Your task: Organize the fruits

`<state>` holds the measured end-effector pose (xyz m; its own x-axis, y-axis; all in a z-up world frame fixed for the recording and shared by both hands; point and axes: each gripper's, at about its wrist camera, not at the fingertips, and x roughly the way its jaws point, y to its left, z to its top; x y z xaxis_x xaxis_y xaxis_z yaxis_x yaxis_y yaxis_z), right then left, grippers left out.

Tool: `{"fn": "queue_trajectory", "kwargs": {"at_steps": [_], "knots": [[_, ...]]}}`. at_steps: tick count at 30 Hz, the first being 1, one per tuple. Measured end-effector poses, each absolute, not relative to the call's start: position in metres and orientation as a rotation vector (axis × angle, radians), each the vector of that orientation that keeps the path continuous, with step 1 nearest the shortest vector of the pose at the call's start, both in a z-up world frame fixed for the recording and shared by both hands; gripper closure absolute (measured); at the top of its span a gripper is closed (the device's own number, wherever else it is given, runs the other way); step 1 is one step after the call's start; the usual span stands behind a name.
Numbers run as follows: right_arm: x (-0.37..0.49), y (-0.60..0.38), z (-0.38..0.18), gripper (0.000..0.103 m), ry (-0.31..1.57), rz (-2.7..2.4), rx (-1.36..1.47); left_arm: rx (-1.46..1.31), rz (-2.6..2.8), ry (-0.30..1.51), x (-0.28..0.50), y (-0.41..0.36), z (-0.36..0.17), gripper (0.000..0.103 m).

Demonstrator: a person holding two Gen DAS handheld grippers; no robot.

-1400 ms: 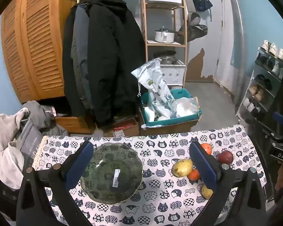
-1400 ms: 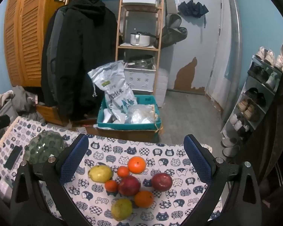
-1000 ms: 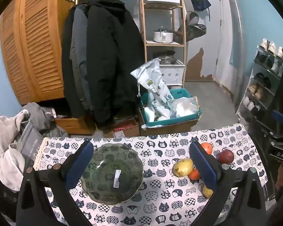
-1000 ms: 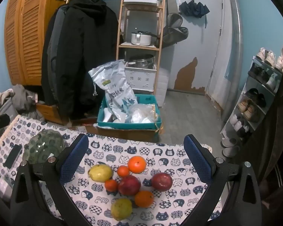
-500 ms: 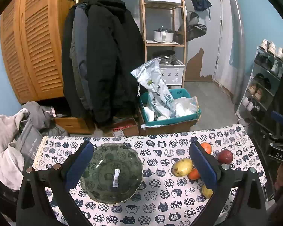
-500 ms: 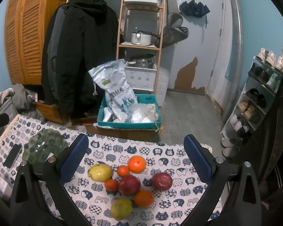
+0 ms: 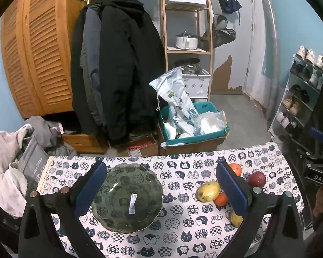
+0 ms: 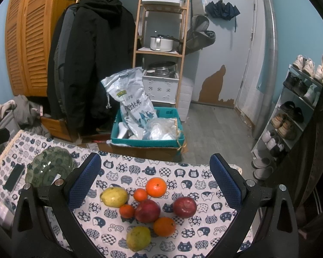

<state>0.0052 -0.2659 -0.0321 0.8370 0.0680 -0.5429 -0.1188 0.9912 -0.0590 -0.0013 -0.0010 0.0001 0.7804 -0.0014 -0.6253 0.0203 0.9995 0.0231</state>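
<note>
Nothing is shifting since earlier: left gripper [image 7: 160, 188] is hovering spread over the green bowl [image 7: 127, 197] at lower centre, right gripper [image 8: 155, 182] gaping above the fruit pile [image 8: 147, 206].

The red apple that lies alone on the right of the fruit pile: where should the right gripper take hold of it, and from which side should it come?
Grip the red apple across its widest middle, coming down from above with the open right gripper. It sits apart from the other red apple and the orange, so there seems to be room for a finger on its left and right sides. Its round shape would likely slip if pinched near the top.
</note>
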Motion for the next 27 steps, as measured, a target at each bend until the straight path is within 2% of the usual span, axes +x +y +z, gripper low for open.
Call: {"fn": "queue_trajectory", "kwargs": {"at_steps": [27], "knots": [[0.0060,-0.2667,-0.0320,0.004,0.572,0.099,-0.094,0.026,-0.013,0.675,-0.0005,-0.0011,0.0033,0.001]]}}
